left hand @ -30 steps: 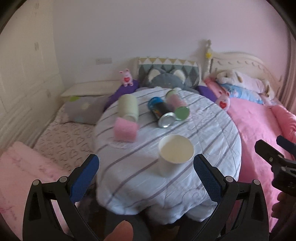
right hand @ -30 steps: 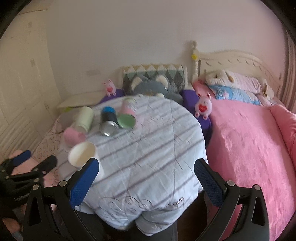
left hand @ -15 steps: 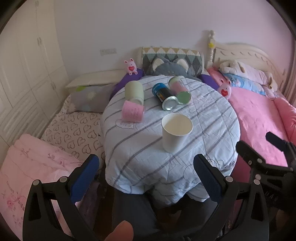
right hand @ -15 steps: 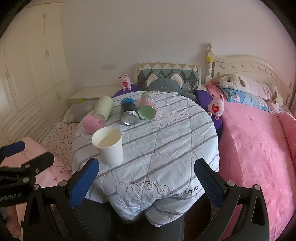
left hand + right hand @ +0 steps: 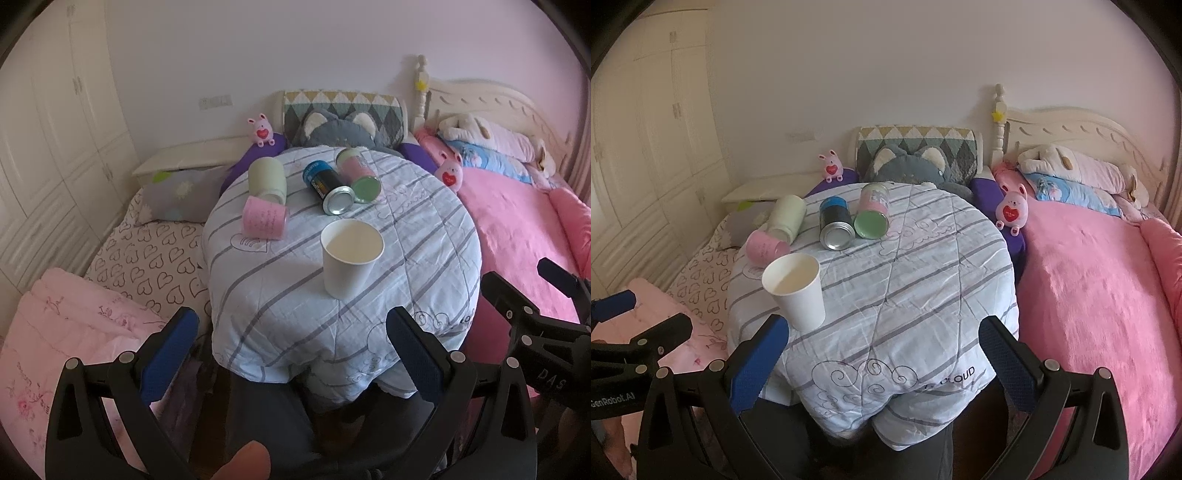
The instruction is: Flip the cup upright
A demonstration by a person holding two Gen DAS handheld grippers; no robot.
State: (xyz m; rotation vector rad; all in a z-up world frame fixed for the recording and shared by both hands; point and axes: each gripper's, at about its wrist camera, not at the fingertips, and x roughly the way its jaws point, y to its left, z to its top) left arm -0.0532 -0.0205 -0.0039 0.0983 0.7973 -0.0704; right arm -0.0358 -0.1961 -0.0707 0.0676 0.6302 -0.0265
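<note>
A white paper cup [image 5: 349,256] stands upright, mouth up, on the round table covered by a striped cloth [image 5: 295,295]; it also shows in the right wrist view [image 5: 798,290]. My left gripper [image 5: 291,345] is open and empty, held back from the table's near edge. My right gripper [image 5: 882,354] is open and empty, also off the near edge, right of the cup. Each gripper shows at the edge of the other's view.
Behind the cup lie a pink cup [image 5: 264,218], a pale green cup [image 5: 266,177], a dark can [image 5: 328,186] and a pink jar with green lid [image 5: 360,173]. A pink bed [image 5: 1089,277] is to the right, bedding [image 5: 74,332] to the left.
Both grippers have drawn back and up from the table, so the table and cup look smaller and farther. The cup stands upright throughout.
</note>
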